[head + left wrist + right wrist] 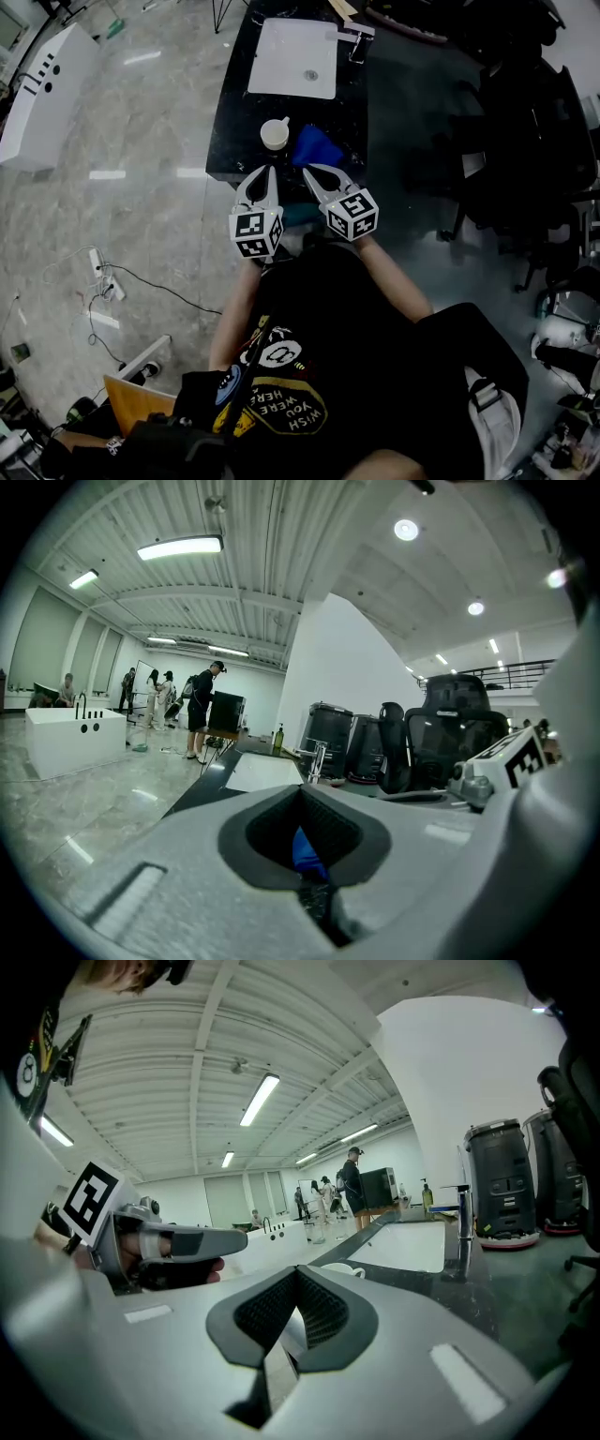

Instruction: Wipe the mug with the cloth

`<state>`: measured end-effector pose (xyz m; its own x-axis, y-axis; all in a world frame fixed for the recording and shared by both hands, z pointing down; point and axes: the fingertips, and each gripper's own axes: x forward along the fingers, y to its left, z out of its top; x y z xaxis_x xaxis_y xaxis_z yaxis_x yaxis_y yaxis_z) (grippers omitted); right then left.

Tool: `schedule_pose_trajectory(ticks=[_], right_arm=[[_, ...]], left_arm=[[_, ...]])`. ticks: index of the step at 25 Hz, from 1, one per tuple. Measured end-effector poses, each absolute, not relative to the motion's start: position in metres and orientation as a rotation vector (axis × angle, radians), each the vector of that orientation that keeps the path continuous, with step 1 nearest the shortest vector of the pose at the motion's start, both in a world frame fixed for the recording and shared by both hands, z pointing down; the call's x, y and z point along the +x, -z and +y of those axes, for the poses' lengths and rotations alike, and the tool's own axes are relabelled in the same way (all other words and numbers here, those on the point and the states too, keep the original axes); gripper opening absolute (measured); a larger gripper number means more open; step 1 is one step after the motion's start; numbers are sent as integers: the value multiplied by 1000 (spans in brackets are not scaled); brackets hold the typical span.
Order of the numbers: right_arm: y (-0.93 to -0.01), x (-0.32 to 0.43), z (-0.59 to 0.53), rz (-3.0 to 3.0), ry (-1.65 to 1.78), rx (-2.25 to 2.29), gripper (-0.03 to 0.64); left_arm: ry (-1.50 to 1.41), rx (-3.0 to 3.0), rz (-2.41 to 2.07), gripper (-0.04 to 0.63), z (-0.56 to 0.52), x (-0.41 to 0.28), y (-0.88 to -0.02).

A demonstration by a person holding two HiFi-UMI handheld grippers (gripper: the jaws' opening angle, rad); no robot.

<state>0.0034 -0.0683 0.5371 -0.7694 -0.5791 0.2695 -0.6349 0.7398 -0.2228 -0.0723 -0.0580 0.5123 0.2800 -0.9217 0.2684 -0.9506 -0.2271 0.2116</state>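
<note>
Mug (275, 134): on counter (234, 122), untouched.
Cloth (317, 147): blue, just beside mug, not grasped.
Left tool (263, 172): clenched, empty.
Right tool (316, 172): clenched, empty.
Progress: apparently not begun; taking cloth and wiping remain.

Mug (275, 134) just left of cloth (317, 147) on counter (232, 112), sink (292, 58) behind.

We see bright white ceiling strip lights (180, 547) glaring off the pale polished marble floor (141, 216), with strong fisheye bending at edges and blurred near foregrounds.
</note>
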Motion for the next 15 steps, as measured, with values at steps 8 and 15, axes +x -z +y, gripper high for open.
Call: schedule_pose_trajectory(ticks=[8,15], right_arm=[[-624,11,-100,-2505,-399,977,148],[-679,26,-173,-2297,-432,1111,395]], left_arm=[[-141,2201,-1673,5,-51,-96,-531],[-183,2172,-1668,5,-51,-101,-547]])
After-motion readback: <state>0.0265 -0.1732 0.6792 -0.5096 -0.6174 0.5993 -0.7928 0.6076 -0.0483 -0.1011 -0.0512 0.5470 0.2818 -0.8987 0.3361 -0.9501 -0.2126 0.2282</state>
